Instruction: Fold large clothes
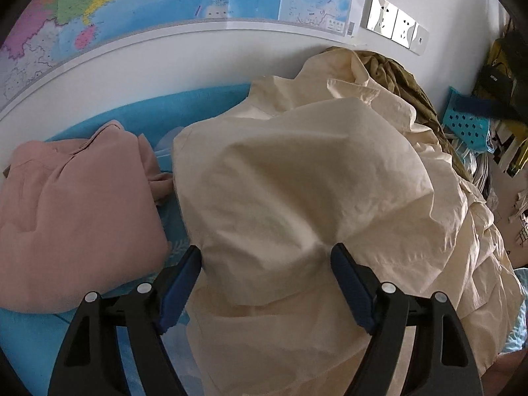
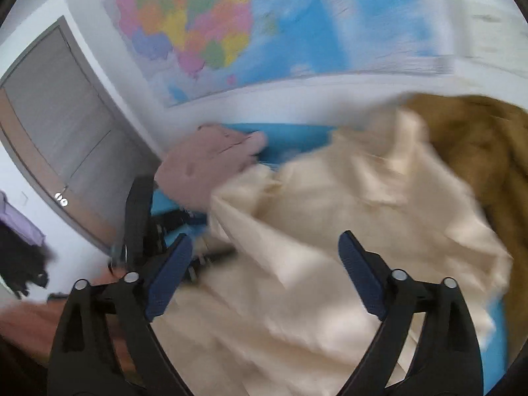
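A large cream garment (image 1: 297,181) lies rumpled on the blue bed sheet (image 1: 184,109). My left gripper (image 1: 265,257) is open, its jaws spread wide over the cream cloth and holding nothing. In the blurred right wrist view the same cream garment (image 2: 346,224) fills the middle. My right gripper (image 2: 265,247) is open above it and empty. The other gripper (image 2: 142,217) shows at the left of that view.
A folded pink garment (image 1: 76,211) lies left of the cream one; it also shows in the right wrist view (image 2: 204,165). An olive-brown garment (image 1: 406,82) is bunched behind, against the wall; the right wrist view (image 2: 478,142) shows it too. A blue basket (image 1: 468,122) and clutter stand at right. A door (image 2: 59,138) is at left.
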The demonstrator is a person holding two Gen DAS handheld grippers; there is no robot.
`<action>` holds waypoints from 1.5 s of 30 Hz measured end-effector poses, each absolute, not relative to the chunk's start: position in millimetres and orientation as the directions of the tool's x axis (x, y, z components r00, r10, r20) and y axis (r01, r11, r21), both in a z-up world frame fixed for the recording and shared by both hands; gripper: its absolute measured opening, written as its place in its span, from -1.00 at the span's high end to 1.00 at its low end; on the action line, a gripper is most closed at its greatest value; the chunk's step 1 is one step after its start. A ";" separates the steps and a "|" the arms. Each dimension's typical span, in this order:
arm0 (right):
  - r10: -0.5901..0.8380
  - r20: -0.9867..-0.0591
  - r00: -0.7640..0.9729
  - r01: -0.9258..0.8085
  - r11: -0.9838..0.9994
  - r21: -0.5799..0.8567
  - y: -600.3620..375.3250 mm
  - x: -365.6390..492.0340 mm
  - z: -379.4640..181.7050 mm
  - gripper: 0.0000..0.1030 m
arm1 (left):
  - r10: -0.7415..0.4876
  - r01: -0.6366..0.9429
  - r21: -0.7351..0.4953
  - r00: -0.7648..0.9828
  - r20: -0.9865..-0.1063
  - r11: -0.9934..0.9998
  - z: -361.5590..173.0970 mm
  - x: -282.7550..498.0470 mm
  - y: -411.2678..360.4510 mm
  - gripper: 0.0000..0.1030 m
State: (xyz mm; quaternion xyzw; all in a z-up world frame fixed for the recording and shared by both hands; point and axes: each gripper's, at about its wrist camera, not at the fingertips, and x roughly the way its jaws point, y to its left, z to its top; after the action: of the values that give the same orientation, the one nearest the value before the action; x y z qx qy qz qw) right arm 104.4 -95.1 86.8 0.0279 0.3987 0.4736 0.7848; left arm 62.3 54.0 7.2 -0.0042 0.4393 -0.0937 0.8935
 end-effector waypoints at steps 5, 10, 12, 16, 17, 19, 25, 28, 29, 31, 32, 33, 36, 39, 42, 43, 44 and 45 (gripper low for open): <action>0.727 -0.686 0.033 -0.713 0.498 0.494 14.7 149.2 52.5 -0.61 | -0.194 0.150 -0.129 0.591 -0.783 0.980 4.0 54.2 65.2 -0.52; 0.657 -0.752 -0.055 -0.717 0.498 0.488 68.5 168.6 9.8 0.87 | -0.213 0.123 -0.173 0.587 -0.782 0.977 -6.6 45.5 85.2 -0.53; 0.696 -0.718 -0.014 -0.744 0.472 0.473 78.0 173.1 15.3 0.90 | -0.227 0.115 -0.198 0.593 -0.772 0.974 -10.8 41.8 95.5 -0.53; 0.662 -0.749 0.032 -0.741 0.519 0.427 103.3 183.7 -13.1 0.86 | -0.243 0.084 -0.240 0.575 -0.781 0.967 -22.6 39.9 109.9 -0.53; 0.637 -0.770 0.040 -0.737 0.540 0.408 111.1 185.4 -23.9 0.78 | -0.249 0.079 -0.249 0.566 -0.786 0.965 -25.8 40.0 111.3 -0.53; 0.628 -0.776 0.057 -0.727 0.559 0.398 107.1 184.7 -27.4 0.46 | -0.255 0.080 -0.256 0.560 -0.788 0.963 -27.9 37.8 114.3 -0.53; 0.701 -0.670 0.246 -0.728 0.589 0.349 7.6 156.2 30.8 -0.43 | -0.239 0.140 -0.195 0.640 -0.730 0.971 12.5 25.6 109.2 -0.53; 0.649 -0.682 0.337 -0.702 0.656 0.278 -68.1 134.1 47.1 -0.55 | -0.266 0.207 -0.170 0.671 -0.692 0.963 34.2 24.4 95.5 -0.53; 0.610 -0.701 0.369 -0.675 0.695 0.249 -95.8 128.2 45.7 -0.64 | -0.294 0.245 -0.171 0.662 -0.689 0.954 38.2 27.7 86.5 -0.53; 0.553 -0.726 0.408 -0.618 0.753 0.226 -140.4 116.8 36.9 -0.70 | -0.312 0.280 -0.164 0.646 -0.696 0.946 39.2 35.6 68.4 -0.53; 0.524 -0.746 0.410 -0.586 0.778 0.225 -163.6 111.4 28.6 -0.74 | -0.314 0.298 -0.152 0.630 -0.710 0.942 36.1 40.6 57.8 -0.53; 0.502 -0.759 0.414 -0.560 0.798 0.223 -177.1 106.9 20.4 -0.79 | -0.307 0.309 -0.136 0.612 -0.729 0.941 31.0 46.8 51.7 -0.53; 0.479 -0.791 0.380 -0.485 0.832 0.270 -213.6 101.7 -11.1 -0.78 | -0.308 0.321 -0.148 0.534 -0.788 0.936 7.2 71.4 34.5 -0.53; 0.439 -0.809 0.391 -0.473 0.850 0.233 -222.7 91.7 -31.6 -0.31 | -0.279 0.303 -0.137 0.497 -0.821 0.943 -8.0 85.4 31.0 -0.53; 0.450 -0.780 0.435 -0.492 0.844 0.213 -210.2 87.2 -29.4 0.41 | -0.279 0.286 -0.149 0.493 -0.824 0.946 -9.3 90.5 28.1 -0.53; 0.450 -0.764 0.463 -0.491 0.847 0.202 -207.2 86.5 -23.0 0.43 | -0.259 0.278 -0.130 0.502 -0.825 0.952 -8.9 91.1 27.0 -0.53; 0.450 -0.744 0.495 -0.494 0.849 0.185 -212.0 84.7 -16.5 0.43 | -0.250 0.272 -0.124 0.503 -0.827 0.954 -9.4 90.7 27.2 -0.53; 0.455 -0.727 0.514 -0.496 0.849 0.181 -212.3 84.8 -11.3 0.42 | -0.247 0.267 -0.124 0.497 -0.832 0.956 -11.5 91.2 26.2 -0.54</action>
State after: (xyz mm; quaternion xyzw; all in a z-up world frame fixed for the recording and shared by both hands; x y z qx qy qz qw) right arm 84.8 -212.3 -11.3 -0.0250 0.4100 0.2735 0.8697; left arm 91.2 26.2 -11.5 0.0108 0.4789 -0.1486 0.8651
